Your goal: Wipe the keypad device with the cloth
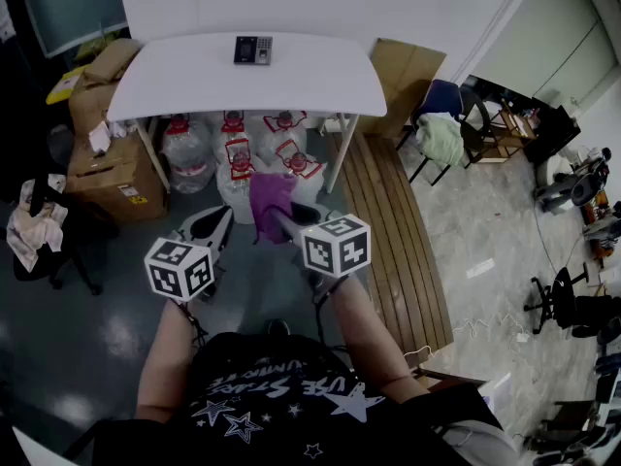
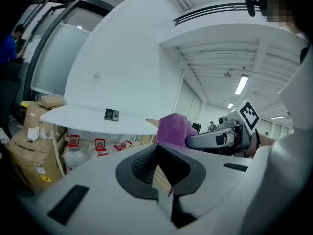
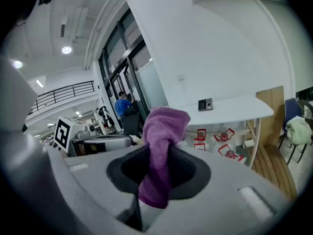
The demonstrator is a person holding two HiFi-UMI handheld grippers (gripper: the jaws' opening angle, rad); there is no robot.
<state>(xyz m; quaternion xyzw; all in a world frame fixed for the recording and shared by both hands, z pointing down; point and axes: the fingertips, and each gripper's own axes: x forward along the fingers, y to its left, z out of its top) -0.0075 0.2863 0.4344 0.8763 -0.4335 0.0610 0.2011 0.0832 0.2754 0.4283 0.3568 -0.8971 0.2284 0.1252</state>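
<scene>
Purple cloth [image 3: 160, 146] sits bunched between the jaws of the right tongs [image 3: 157, 177], which are clamped on it; its top stands above the jaws and its tail droops below them. The left tongs [image 2: 159, 173] are just beside the right pair, jaws apart by what looks like a narrow gap, with nothing between them; only a strip of the wooden boards [image 1: 388, 221] shows through. The person holds both pairs in front of the chest, well apart from the white table [image 1: 194, 81]. The keypad device [image 1: 252, 49] lies flat near the table's far edge, close to the wall. Red-topped water bottles [image 1: 238, 158] stand under the table, and cardboard boxes [image 1: 107, 168] are stacked at its left
</scene>
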